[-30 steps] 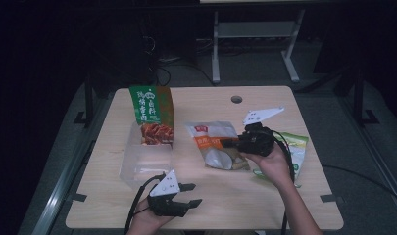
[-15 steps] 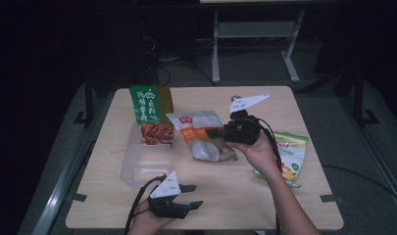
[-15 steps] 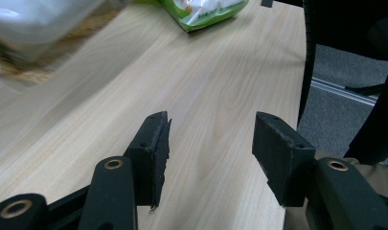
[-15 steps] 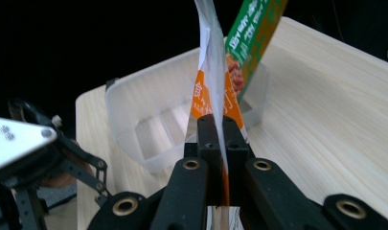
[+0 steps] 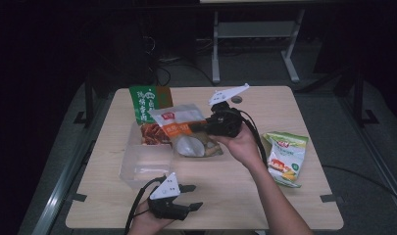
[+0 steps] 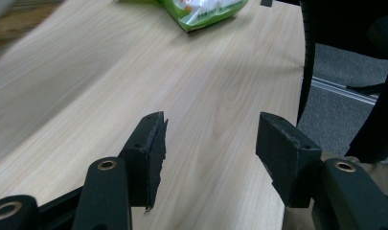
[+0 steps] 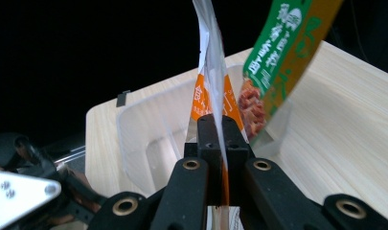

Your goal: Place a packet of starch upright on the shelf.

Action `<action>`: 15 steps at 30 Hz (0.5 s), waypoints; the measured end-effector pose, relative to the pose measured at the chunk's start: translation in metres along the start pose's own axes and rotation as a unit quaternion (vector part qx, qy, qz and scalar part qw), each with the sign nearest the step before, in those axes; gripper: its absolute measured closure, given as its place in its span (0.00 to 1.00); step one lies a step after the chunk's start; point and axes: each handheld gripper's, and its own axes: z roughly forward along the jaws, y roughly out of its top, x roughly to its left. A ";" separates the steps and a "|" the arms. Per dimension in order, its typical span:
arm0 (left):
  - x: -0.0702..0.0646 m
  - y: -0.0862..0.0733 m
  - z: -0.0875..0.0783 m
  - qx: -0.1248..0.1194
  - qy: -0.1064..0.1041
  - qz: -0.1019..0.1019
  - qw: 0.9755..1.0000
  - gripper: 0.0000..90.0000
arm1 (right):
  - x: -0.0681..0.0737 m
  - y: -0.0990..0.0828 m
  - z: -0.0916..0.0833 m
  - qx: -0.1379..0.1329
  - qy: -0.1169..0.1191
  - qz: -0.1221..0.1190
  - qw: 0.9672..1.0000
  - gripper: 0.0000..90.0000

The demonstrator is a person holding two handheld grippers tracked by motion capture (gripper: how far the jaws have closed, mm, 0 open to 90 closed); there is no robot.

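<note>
**Right gripper carrying snack pouch at the clear bin; left gripper idle, jaws apart**

Right forearm enters the high view from the bottom edge and slants up and left across the table (image 5: 284, 103); hand raised off the surface, wrist bent so the right gripper (image 5: 198, 127) points left toward the clear plastic bin (image 5: 146, 161). Jaws clamped tight on the edge of a white and orange snack pouch (image 5: 186, 134). In the right gripper view the pads meet on the thin film of the pouch (image 7: 215, 86), which stands edge-on above them. Pouch hangs off the table, by the near right corner of the bin; whether its lower end brushes the bin wall is hard to judge in the dim high view.

A green and orange packet (image 5: 148, 110) stands upright in the far end of the bin. A green snack bag (image 5: 285, 159) lies flat on the table to the right of the forearm, well apart from the bin.

Left hand rests at the near table edge. Left gripper (image 5: 188, 197) points right, low over the wood; its jaws have just been opening and stand apart, nothing between the pads (image 6: 153, 143), bare tabletop showing through the gap
</note>
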 end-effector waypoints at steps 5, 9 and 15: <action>0.000 0.000 -0.001 -0.001 0.000 -0.003 1.000 0.48 | 0.004 0.012 0.017 0.001 0.008 -0.007 1.000 1.00; 0.001 -0.002 -0.001 -0.003 0.001 -0.005 1.000 0.48 | 0.006 0.019 0.030 -0.001 0.018 -0.008 1.000 1.00; 0.002 -0.001 -0.003 0.000 0.002 0.007 1.000 0.48 | 0.011 0.029 0.051 0.003 0.026 -0.011 1.000 1.00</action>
